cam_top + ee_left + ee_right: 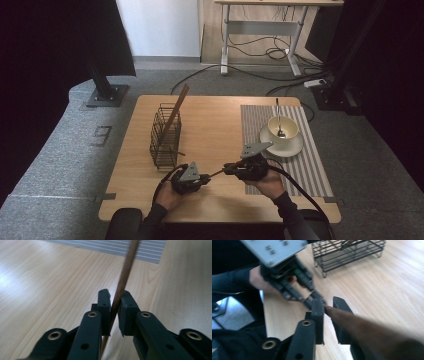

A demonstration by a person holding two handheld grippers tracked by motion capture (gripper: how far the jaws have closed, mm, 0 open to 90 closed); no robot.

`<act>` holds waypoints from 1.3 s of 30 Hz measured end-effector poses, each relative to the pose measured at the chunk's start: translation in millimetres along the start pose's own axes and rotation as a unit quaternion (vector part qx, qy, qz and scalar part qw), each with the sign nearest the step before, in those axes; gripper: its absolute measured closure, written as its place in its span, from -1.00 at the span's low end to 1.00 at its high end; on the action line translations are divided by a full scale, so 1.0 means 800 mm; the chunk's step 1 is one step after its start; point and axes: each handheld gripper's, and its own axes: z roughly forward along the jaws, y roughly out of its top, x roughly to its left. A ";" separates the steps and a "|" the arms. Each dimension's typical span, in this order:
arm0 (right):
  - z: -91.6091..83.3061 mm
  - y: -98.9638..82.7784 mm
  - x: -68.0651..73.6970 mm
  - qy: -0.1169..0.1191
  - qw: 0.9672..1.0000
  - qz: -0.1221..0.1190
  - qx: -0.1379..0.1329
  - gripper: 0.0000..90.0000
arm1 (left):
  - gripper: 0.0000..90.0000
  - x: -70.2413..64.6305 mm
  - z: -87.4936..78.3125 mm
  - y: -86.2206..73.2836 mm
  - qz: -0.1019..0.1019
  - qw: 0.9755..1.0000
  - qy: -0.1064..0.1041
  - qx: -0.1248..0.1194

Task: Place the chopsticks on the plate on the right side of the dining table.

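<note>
Wooden surface (210, 130), light grain, seen from the person's side.

Thin brown stick (216, 174): held off the surface near the front edge, about the middle, running level between the two claws. One end sits in the left claw (204, 178), whose jaws are pressed in on it, pads touching the stick on both sides in the left gripper view (119, 290). The other end passes between the jaws of the right claw (227, 169); in the right gripper view the stick (352, 322) is blurred and close to the lens, and the jaws stand slightly parted around it, so I cannot tell whether they pinch it.

Wire basket (165, 135): towards the left edge, upright, with a flat wooden piece (176, 112) leaning out of its top.

Striped mat (312, 165): along the right edge.

White saucer (295, 148): on the mat, carrying a white cup (285, 131) with a spoon (278, 117) standing in it.
</note>
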 end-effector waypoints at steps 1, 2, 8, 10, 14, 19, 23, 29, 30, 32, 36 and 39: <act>-0.001 0.000 -0.002 -0.009 1.000 0.002 -0.002 0.60 | 0.88 -0.002 0.000 0.002 0.001 1.000 -0.003 -0.002; -0.001 0.000 -0.003 -0.018 1.000 0.003 -0.002 0.58 | 0.89 -0.002 0.000 0.003 -0.004 1.000 -0.008 -0.005; -0.004 0.000 -0.009 -0.036 0.999 0.020 -0.013 0.08 | 0.90 0.000 0.002 0.002 -0.014 1.000 -0.019 0.002; -0.005 0.000 -0.010 -0.044 0.999 0.025 -0.015 -0.05 | 0.90 0.001 0.002 0.003 -0.019 1.000 -0.024 0.001; -0.008 0.002 -0.012 -0.063 0.997 0.029 -0.022 -0.24 | 0.89 0.000 0.003 0.003 -0.022 0.999 -0.032 0.005; -0.012 0.003 -0.013 -0.090 0.995 0.031 -0.031 -0.40 | 0.89 -0.002 0.007 0.005 -0.027 0.999 -0.042 0.015; -0.015 0.004 -0.014 -0.112 0.993 0.030 -0.038 -0.45 | 0.89 -0.004 0.009 0.006 -0.025 0.998 -0.050 0.016; -0.019 0.004 -0.018 -0.141 0.989 0.028 -0.035 -0.48 | 0.89 -0.003 0.005 0.007 -0.026 0.998 -0.053 0.008; -0.019 0.003 -0.020 -0.142 0.989 0.029 -0.033 -0.49 | 0.89 -0.003 0.005 0.007 -0.028 0.998 -0.053 0.006; -0.020 0.001 -0.023 -0.143 0.989 0.033 -0.031 -0.49 | 0.89 -0.001 0.003 0.006 -0.029 0.998 -0.053 0.004; -0.020 -0.005 -0.035 -0.150 0.987 0.045 -0.023 -0.50 | 0.89 0.001 0.001 0.004 -0.034 0.998 -0.051 -0.003; -0.020 -0.011 -0.044 -0.149 0.987 0.056 -0.020 -0.52 | 0.89 0.003 -0.002 0.004 -0.036 0.998 -0.049 -0.008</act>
